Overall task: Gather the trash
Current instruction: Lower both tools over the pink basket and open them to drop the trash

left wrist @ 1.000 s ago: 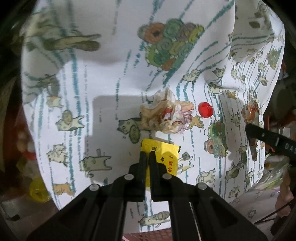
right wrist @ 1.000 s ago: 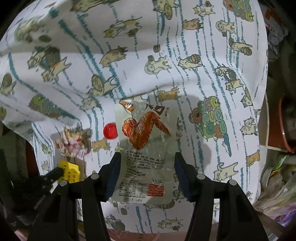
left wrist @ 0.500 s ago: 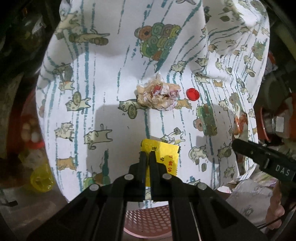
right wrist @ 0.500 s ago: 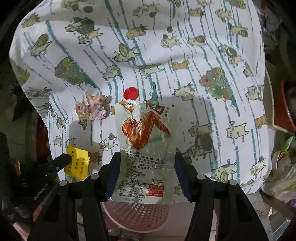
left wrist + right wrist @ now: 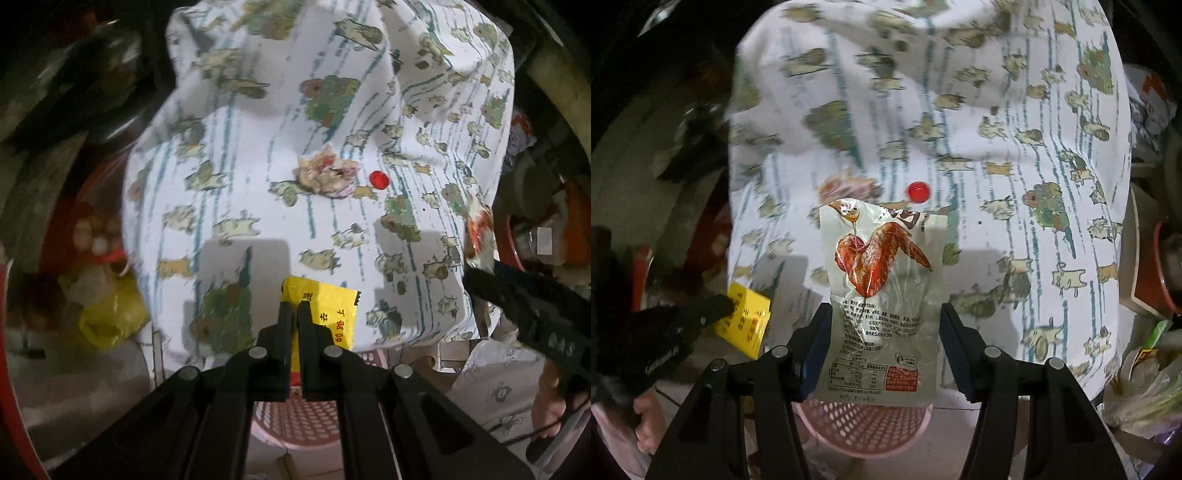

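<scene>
Both wrappers held over the basket edge, each by a thin margin

Low in each frame, the left gripper (image 5: 293, 314) is pinched shut on one corner of the yellow packet (image 5: 325, 314), and the right gripper (image 5: 882, 325) clamps the chicken-wing wrapper (image 5: 879, 295) by its edges; either could slip and miss the pink basket (image 5: 864, 424) below. Farther up mid-frame, the crumpled tissue (image 5: 327, 173) and red cap (image 5: 379, 180) lie uncollected on the patterned cloth (image 5: 258, 166).
</scene>
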Demonstrator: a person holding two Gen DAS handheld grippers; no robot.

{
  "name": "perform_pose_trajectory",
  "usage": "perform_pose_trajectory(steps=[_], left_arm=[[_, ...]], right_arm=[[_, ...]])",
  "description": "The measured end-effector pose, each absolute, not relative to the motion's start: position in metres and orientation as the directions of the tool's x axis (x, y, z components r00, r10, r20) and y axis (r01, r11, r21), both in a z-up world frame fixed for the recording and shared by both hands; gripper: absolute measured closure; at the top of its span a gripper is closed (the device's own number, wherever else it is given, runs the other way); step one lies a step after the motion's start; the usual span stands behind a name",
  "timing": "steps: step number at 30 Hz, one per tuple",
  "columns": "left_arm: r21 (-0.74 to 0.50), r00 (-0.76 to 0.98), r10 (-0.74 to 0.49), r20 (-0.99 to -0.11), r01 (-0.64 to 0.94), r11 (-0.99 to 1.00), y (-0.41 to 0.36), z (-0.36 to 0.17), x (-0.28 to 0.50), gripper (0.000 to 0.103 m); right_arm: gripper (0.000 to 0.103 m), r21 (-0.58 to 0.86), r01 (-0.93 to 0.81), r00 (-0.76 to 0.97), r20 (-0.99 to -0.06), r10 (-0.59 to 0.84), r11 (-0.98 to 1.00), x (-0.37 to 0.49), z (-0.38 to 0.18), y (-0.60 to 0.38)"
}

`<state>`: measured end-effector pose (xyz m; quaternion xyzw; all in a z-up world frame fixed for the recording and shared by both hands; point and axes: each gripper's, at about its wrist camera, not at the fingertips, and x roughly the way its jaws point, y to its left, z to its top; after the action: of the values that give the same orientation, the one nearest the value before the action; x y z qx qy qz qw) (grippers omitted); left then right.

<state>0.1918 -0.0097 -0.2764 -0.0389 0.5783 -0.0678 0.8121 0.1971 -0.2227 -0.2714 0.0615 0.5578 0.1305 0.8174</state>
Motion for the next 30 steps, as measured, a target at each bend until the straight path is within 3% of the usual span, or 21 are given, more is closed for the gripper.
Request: perform_pose_trajectory(steps=[3, 7, 13, 20, 30], left_arm=[[-0.158, 0.329, -0.156, -0.931, 0.019, 0.987, 0.000, -0.271, 0.178, 0.100], [-0.198, 0.323, -0.178, -0.930, -0.030, 0.980, 0.006, -0.280, 0.160, 0.100], [-0.252, 0.265, -0.239, -0.934, -0.016, 0.968, 0.001, -0.324, 0.140, 0.100], [-0.275, 0.136, -0.264, -0.955, -0.071, 0.959, 0.003, -0.377, 0.137, 0.100], [-0.227, 0.040, -0.224, -0.974, -0.097, 0.969, -0.008, -0.418, 0.133, 0.100]], right_arm=[[0.043, 0.231, -0.148, 0.363, -0.892, 0.270, 0.962, 0.178, -0.264, -0.214], [0.043, 0.327, -0.084, 0.366, -0.868, 0.335, 0.941, 0.156, -0.266, -0.216], [0.043, 0.437, -0.060, 0.321, -0.843, 0.432, 0.897, 0.129, -0.311, -0.210], [0.043, 0.459, -0.109, 0.183, -0.863, 0.472, 0.882, 0.109, -0.370, -0.202], [0.043, 0.346, -0.175, 0.065, -0.930, 0.361, 0.922, 0.106, -0.448, -0.173]])
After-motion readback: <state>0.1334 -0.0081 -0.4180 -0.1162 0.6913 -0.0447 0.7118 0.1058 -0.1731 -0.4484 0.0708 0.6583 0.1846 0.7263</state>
